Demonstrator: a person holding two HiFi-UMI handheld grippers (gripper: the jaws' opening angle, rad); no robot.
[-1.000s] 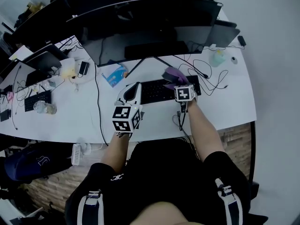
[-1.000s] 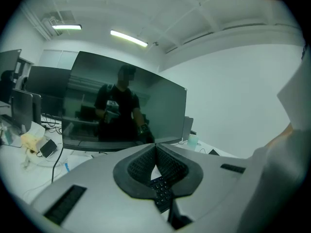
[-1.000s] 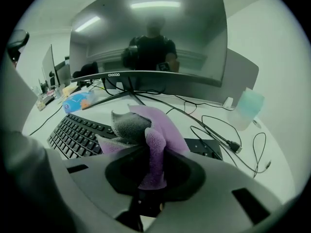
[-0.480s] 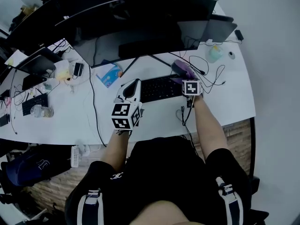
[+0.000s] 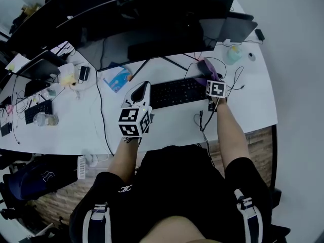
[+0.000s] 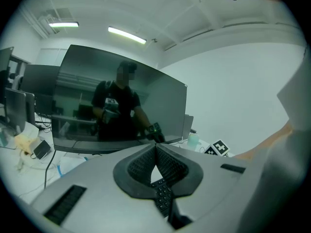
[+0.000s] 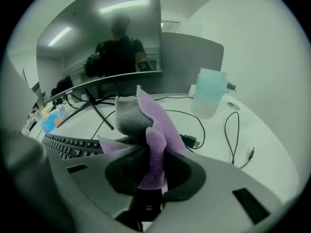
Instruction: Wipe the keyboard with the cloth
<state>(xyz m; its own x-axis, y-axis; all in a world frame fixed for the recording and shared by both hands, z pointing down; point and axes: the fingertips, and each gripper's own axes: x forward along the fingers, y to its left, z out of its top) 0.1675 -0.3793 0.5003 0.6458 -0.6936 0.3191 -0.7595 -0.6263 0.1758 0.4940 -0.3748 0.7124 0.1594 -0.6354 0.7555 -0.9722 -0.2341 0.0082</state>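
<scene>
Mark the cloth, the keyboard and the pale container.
cloth (image 7: 155,144): right gripper view, its purple fold.
keyboard (image 5: 177,91): head view, middle of the keys.
pale container (image 7: 210,93): right gripper view, its side wall.

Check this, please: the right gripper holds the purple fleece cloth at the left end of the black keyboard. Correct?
Not quite. The head view shows the right gripper holding the purple fleece cloth at the right end of the black keyboard, not the left.
</scene>
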